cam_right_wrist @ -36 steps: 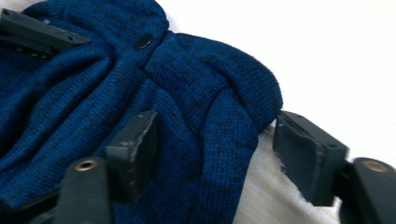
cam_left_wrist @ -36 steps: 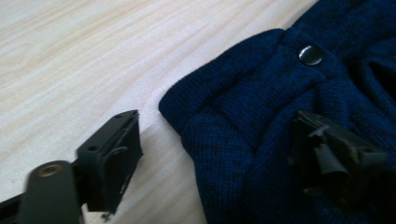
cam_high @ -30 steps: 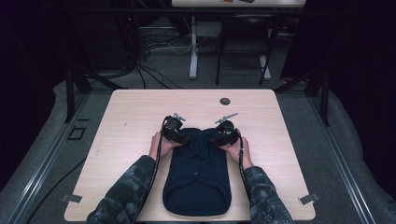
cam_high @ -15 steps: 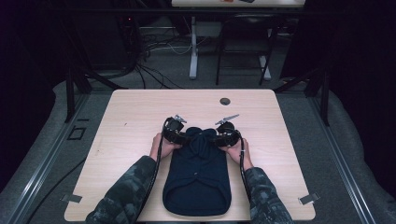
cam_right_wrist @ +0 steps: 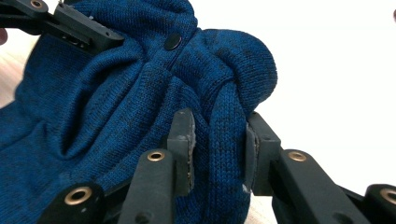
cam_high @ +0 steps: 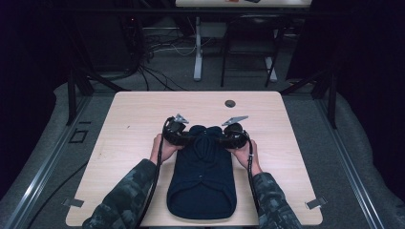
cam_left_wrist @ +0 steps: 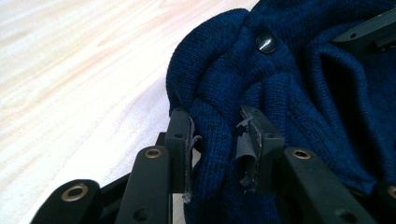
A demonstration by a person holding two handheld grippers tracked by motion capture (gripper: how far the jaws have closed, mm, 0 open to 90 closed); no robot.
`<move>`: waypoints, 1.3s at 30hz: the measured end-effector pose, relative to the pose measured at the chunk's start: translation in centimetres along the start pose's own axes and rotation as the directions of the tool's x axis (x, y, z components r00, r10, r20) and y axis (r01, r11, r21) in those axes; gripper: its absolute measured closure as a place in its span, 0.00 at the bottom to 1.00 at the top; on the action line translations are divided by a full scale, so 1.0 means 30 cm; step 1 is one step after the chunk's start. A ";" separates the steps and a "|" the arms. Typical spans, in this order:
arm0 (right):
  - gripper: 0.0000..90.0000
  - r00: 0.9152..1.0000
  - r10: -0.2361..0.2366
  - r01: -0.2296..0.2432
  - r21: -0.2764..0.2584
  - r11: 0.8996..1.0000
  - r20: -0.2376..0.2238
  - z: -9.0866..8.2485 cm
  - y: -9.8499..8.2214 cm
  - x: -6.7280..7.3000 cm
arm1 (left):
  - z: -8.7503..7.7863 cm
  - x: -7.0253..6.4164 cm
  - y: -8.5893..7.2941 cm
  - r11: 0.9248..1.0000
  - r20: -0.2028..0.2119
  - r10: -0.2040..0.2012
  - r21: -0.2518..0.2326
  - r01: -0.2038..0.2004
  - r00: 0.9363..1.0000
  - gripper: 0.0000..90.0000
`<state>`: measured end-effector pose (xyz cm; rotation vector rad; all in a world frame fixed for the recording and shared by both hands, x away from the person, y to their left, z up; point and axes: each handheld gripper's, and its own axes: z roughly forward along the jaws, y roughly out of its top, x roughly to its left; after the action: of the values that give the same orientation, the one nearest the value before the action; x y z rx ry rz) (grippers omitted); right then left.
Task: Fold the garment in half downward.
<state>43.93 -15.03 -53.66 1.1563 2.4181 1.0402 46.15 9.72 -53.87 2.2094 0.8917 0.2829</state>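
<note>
Pale wooden table (cam_high: 143, 119), and my dark blue knitted sweater (cam_high: 203, 183) lies lengthwise toward me. Left gripper (cam_left_wrist: 215, 140) and right gripper (cam_right_wrist: 217, 140) have just closed, each clamped on a far shoulder corner, so I'd fold it back along that axis.

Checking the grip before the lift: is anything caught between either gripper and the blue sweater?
Nothing visible. The left gripper and right gripper each pinch a fold of the sweater directly, knit alone between the pads.
</note>
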 end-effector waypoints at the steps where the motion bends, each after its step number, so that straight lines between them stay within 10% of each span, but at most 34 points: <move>1: 0.75 1.000 0.000 0.000 -0.014 1.000 0.003 -0.006 0.001 0.003 | -0.009 -0.002 0.003 1.000 0.001 0.005 -0.002 -0.005 1.000 0.74; 29: 0.75 0.996 -0.088 0.090 -0.120 0.989 0.022 -0.143 0.019 0.045 | -0.131 -0.042 0.053 0.996 0.040 0.077 -0.040 -0.075 0.996 0.73; 39: 0.71 0.998 -0.058 0.054 -0.152 0.987 -0.017 -0.189 0.019 0.026 | -0.171 -0.077 0.071 0.981 0.015 0.151 -0.127 -0.148 0.988 0.78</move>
<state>40.87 -16.97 -49.19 1.0263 2.3272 1.2010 43.30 9.90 -48.59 2.1608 0.6763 0.3720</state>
